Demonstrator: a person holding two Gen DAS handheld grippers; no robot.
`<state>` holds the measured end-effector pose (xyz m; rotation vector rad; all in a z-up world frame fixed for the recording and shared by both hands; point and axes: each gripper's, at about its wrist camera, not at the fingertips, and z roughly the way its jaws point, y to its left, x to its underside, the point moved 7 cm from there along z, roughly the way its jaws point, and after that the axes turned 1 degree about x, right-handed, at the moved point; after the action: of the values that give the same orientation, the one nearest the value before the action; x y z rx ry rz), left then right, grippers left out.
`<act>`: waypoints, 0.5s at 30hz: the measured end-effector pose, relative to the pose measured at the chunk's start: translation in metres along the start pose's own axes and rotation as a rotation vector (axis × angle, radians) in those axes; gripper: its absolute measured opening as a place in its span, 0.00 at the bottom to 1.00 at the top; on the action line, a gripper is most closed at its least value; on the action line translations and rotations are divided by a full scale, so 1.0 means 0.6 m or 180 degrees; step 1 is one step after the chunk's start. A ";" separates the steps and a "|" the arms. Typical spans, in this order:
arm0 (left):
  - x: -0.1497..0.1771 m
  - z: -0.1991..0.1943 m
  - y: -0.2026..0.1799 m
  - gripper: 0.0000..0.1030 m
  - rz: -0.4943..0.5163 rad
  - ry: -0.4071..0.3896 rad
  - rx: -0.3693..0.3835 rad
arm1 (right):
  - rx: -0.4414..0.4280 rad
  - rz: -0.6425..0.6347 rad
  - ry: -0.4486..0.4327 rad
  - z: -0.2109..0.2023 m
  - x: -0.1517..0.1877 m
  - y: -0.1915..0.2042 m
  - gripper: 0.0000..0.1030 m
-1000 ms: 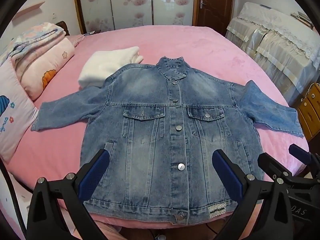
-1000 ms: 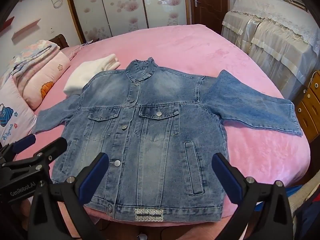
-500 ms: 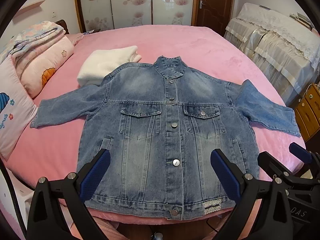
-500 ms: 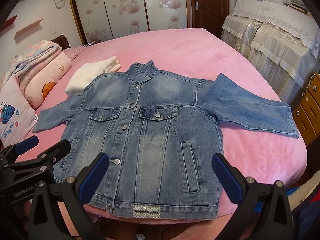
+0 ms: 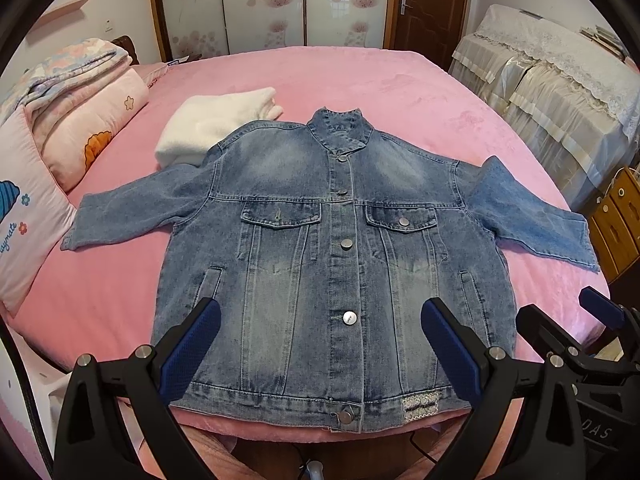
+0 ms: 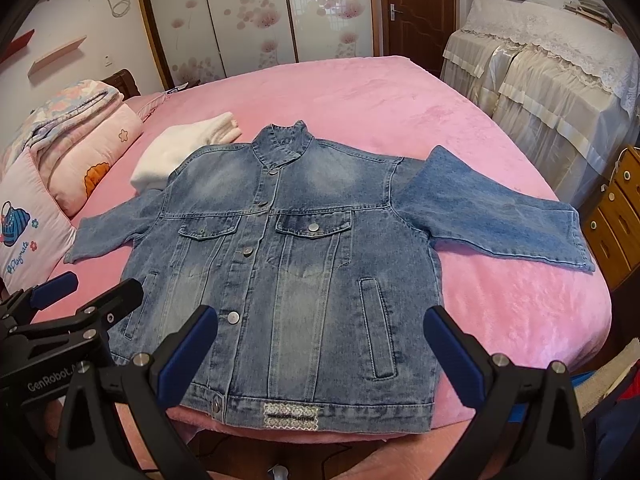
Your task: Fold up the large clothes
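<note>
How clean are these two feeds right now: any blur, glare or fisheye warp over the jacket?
Left wrist view: denim jacket sharp and evenly daylit, no glare; black vignette in the corners, bed edges bowed by the fisheye. Right wrist view: equally sharp, soft shadows only, the same warp bending the wardrobe doors.

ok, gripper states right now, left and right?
Left gripper: open, empty, above the jacket hem.
Right gripper: open, empty, also above the hem.
</note>
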<state>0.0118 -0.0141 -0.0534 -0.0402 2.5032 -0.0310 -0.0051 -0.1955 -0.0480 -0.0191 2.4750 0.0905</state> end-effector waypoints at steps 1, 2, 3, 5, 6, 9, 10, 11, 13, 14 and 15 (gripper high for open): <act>0.001 0.000 -0.001 0.96 -0.0003 0.0004 0.0000 | -0.0004 -0.0002 0.0000 -0.001 0.001 0.000 1.00; 0.002 0.000 -0.001 0.96 -0.0006 0.0011 0.0002 | -0.0005 -0.0003 0.0001 0.000 0.001 0.000 1.00; 0.003 -0.001 -0.001 0.96 -0.0010 0.0017 0.0005 | -0.0004 -0.0004 0.0003 -0.001 0.002 0.000 1.00; 0.005 -0.002 -0.002 0.96 -0.0012 0.0024 0.0008 | -0.0002 -0.0002 0.0002 -0.004 0.004 0.000 1.00; 0.003 -0.002 0.000 0.96 -0.0012 0.0022 0.0008 | -0.0001 -0.0001 0.0002 -0.003 0.004 0.000 1.00; 0.003 -0.002 0.000 0.96 -0.0008 0.0016 -0.0001 | -0.0005 -0.0002 0.0003 -0.002 0.004 0.001 1.00; 0.002 -0.002 0.002 0.96 -0.0006 0.0017 -0.0003 | -0.0005 -0.0003 0.0002 -0.002 0.004 0.001 1.00; 0.002 -0.002 0.002 0.96 -0.0005 0.0017 -0.0007 | -0.0004 -0.0002 0.0002 -0.003 0.004 0.001 1.00; 0.002 -0.002 0.002 0.96 -0.0005 0.0021 -0.0004 | -0.0003 -0.0006 0.0001 -0.002 0.004 0.001 1.00; 0.002 -0.002 0.002 0.96 -0.0006 0.0025 -0.0004 | 0.0001 -0.0006 0.0002 -0.003 0.004 0.001 1.00; 0.002 -0.002 0.002 0.96 -0.0006 0.0025 -0.0003 | 0.0001 -0.0005 0.0003 -0.002 0.003 0.001 1.00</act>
<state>0.0099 -0.0130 -0.0531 -0.0428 2.5109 -0.0309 -0.0075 -0.1953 -0.0484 -0.0211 2.4760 0.0895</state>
